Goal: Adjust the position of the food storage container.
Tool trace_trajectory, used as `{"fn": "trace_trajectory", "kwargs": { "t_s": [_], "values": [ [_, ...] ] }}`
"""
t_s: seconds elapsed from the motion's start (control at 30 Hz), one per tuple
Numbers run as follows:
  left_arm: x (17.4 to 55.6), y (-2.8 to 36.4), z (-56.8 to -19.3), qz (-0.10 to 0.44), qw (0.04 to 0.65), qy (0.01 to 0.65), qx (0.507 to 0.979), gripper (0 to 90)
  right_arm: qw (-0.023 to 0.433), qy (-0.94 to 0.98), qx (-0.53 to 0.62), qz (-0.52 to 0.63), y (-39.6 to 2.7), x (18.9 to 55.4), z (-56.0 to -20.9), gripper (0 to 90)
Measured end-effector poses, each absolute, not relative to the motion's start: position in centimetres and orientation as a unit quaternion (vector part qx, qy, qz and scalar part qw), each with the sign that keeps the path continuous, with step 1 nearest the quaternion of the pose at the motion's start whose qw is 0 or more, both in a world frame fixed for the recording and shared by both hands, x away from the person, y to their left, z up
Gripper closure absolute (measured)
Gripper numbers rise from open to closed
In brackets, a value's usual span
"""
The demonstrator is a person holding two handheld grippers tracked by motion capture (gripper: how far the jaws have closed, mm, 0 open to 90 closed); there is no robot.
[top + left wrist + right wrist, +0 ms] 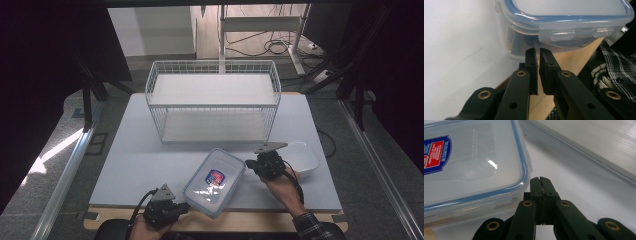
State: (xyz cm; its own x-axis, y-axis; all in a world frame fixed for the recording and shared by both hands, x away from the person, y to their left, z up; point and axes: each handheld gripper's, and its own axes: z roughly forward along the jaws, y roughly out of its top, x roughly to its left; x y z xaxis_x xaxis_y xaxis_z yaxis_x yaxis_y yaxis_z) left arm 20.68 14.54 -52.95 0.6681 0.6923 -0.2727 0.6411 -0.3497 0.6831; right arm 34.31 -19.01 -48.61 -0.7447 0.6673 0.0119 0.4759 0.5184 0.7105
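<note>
While the lidded container [214, 182] sits low in the frame's middle, left hand-held gripper [186, 206] and right hand-held gripper [248, 164] flank it, jaws closed, gripping nothing.

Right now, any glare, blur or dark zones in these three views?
High view: both sides black, a bright patch on the floor at left, white table evenly lit. Left gripper view: the lidded container is soft at close range, table washed out white. Right gripper view: small glare spot on the container's lid, label cut off by the frame edge, far background soft.
</note>
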Motion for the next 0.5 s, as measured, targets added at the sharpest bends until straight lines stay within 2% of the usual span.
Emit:
{"fn": "trace_trajectory", "kwargs": {
  "t_s": [0.5],
  "values": [
    [23.2, 15.4, -53.3, 0.046, 0.389, 0.445, 0.805, 82.7, 0.117, 0.860, 0.340, 0.362, -19.3, 35.2, -49.1, 89.6]
  ]
}}
